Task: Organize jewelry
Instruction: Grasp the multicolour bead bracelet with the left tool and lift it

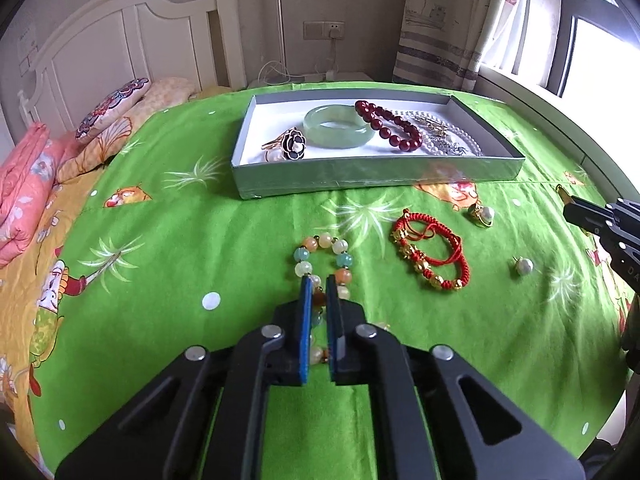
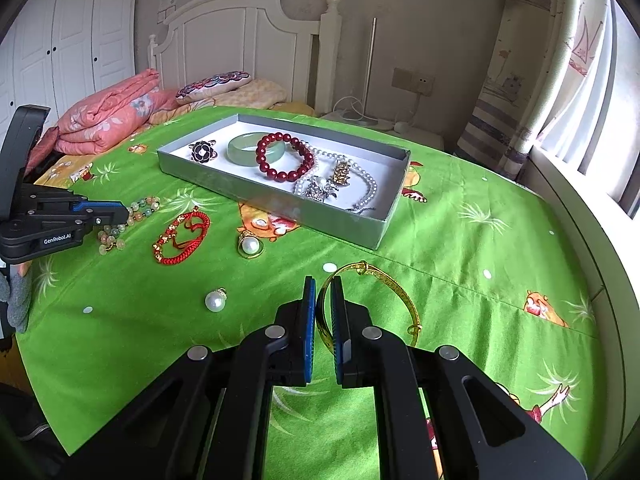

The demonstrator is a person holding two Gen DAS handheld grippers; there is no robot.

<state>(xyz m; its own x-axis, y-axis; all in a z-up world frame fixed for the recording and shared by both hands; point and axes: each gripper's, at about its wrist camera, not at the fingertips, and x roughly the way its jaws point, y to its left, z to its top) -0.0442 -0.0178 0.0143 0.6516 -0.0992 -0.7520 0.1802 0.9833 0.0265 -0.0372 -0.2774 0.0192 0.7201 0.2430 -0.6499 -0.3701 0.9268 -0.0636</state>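
My left gripper [image 1: 319, 280] is clamped on the pastel multicoloured bead bracelet [image 1: 325, 258], its loop lying just ahead of my fingertips. My right gripper [image 2: 323, 280] pinches the thin gold bangle [image 2: 384, 292], which curves off to its right. Both are probably bound for the shallow grey cardboard tray [image 2: 280, 208] further ahead.

a shallow grey tray [image 2: 276, 210] lies on the bed toward the headboard, holding a black flower brooch [image 2: 202, 151], a pale green jade bangle [image 2: 240, 151], a dark red bead bracelet [image 2: 285, 157] and a white pearl strand [image 2: 370, 186]. nearer the foot lie a pastel bead bracelet [image 1: 325, 258], a red cord bracelet [image 1: 430, 254], a pearl ring [image 2: 250, 245], a loose pearl pendant [image 2: 216, 301] and a gold bangle [image 2: 384, 286].
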